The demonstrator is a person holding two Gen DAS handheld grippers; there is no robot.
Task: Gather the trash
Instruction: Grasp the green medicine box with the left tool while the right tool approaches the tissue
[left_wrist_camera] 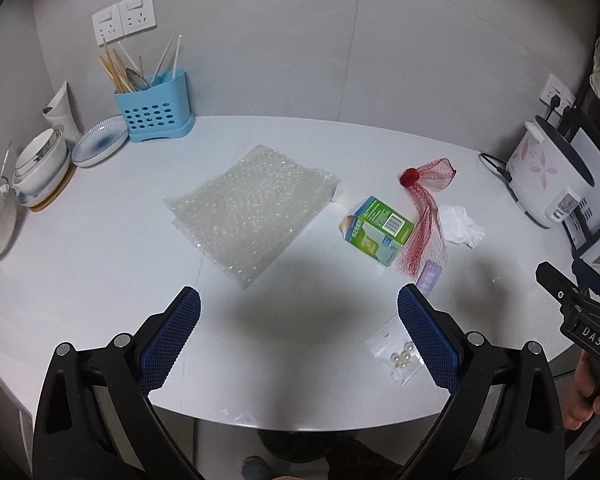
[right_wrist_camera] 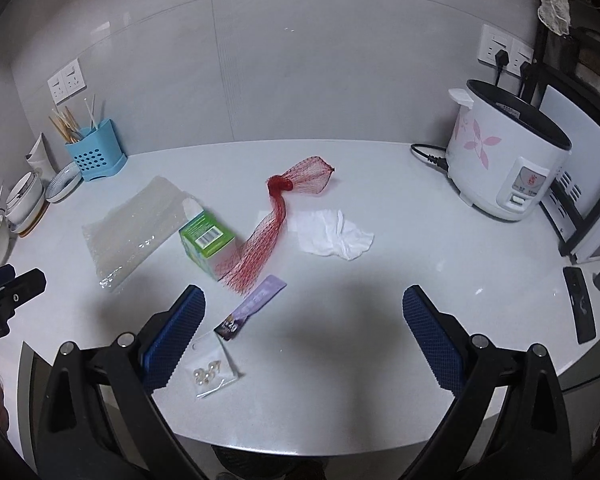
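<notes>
Trash lies spread on the white table [left_wrist_camera: 80, 264] [right_wrist_camera: 380, 320]: a sheet of bubble wrap [left_wrist_camera: 250, 210] [right_wrist_camera: 134, 226], a green carton [left_wrist_camera: 378, 230] [right_wrist_camera: 206, 238], a red net bag [left_wrist_camera: 426, 216] [right_wrist_camera: 274, 226], a crumpled white tissue [left_wrist_camera: 462, 226] [right_wrist_camera: 332, 234], a purple sachet [left_wrist_camera: 428, 278] [right_wrist_camera: 250, 308] and a small clear bag of beads [left_wrist_camera: 398, 356] [right_wrist_camera: 212, 368]. My left gripper [left_wrist_camera: 299, 306] hovers open near the front edge, just short of the bubble wrap. My right gripper [right_wrist_camera: 304, 304] is open too, with the sachet and bead bag by its left finger.
A blue utensil holder [left_wrist_camera: 154, 106] [right_wrist_camera: 94, 156], stacked bowls [left_wrist_camera: 40, 168] and a plate [left_wrist_camera: 100, 140] stand at the back left. A rice cooker [left_wrist_camera: 548, 176] [right_wrist_camera: 504, 160] with its cord sits at the right. A dark remote [right_wrist_camera: 580, 306] lies near the right edge.
</notes>
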